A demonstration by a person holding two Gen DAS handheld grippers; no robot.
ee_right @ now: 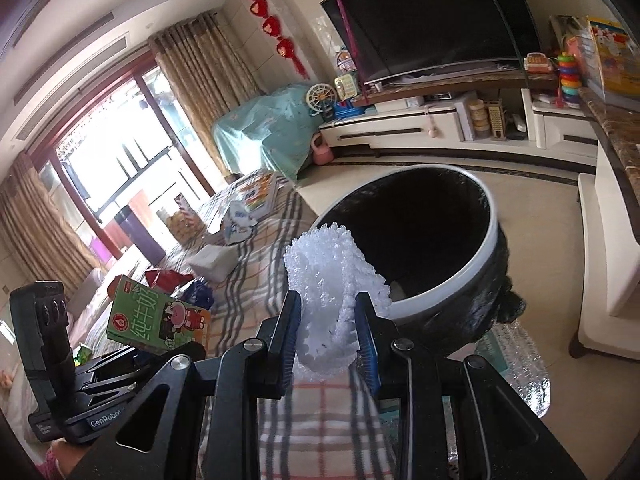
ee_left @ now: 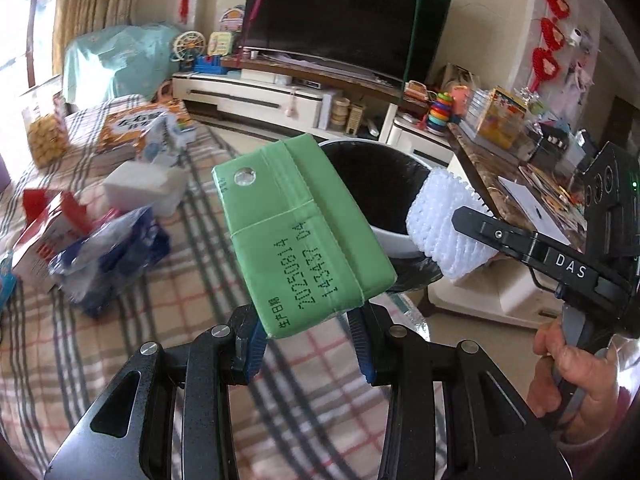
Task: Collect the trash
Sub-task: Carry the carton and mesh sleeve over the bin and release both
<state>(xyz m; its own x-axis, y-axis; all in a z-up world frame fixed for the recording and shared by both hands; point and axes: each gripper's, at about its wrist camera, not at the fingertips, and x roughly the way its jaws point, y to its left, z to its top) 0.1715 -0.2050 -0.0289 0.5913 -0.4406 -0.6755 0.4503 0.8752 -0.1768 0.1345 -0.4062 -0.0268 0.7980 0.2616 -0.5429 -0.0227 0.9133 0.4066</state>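
My left gripper (ee_left: 310,338) is shut on a green milk carton (ee_left: 300,224), held above the plaid cloth and just short of the trash bin (ee_left: 390,236), which is white-rimmed with a black liner. My right gripper (ee_right: 326,340) is shut on a white foam fruit net (ee_right: 334,292) at the bin's near rim (ee_right: 440,284). In the left wrist view the net (ee_left: 444,224) and the right gripper show at the right, by the bin. In the right wrist view the carton (ee_right: 156,316) shows at the lower left.
More litter lies on the plaid cloth (ee_left: 132,320): a red and white box (ee_left: 44,232), a blue and white plastic wrapper (ee_left: 112,256), a white tissue pack (ee_left: 144,188), an orange box (ee_left: 132,128). A cluttered side table (ee_left: 532,176) stands right; TV stand (ee_right: 440,120) behind.
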